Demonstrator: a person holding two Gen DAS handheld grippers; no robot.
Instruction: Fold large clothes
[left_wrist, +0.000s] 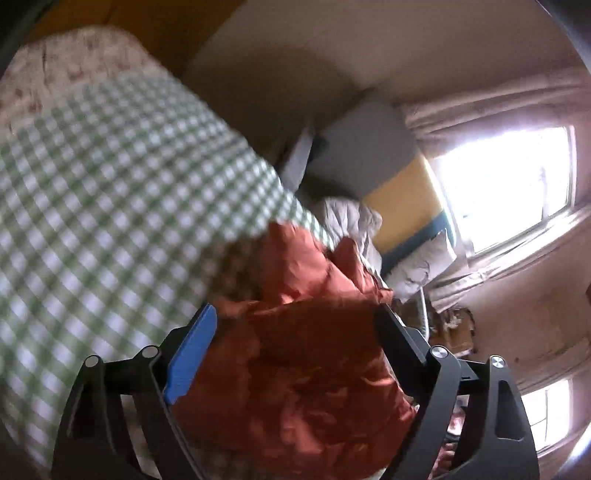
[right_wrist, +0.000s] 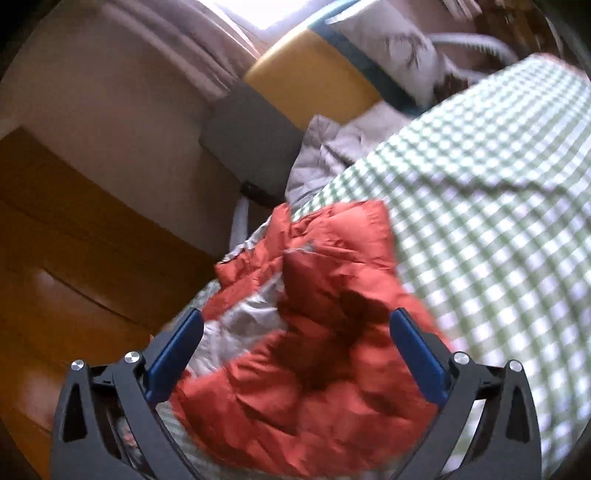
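Green-checked bed sheet (left_wrist: 110, 192), grey quilt (right_wrist: 332, 144), yellow headboard (right_wrist: 310, 70), bright window (left_wrist: 506, 184), wooden wardrobe (right_wrist: 55, 229).

Both my views are smeared with motion blur. The orange jacket (left_wrist: 314, 354) runs off the bottom edge of the left wrist picture, so I can't see its lower part, and it covers the inner pad of one finger of the left gripper (left_wrist: 295, 314). In the right wrist view the jacket's (right_wrist: 314, 350) folds are too blurred to read — sleeve or hem, I cannot tell. The window (left_wrist: 506, 188) is blown out white; nothing outside shows.
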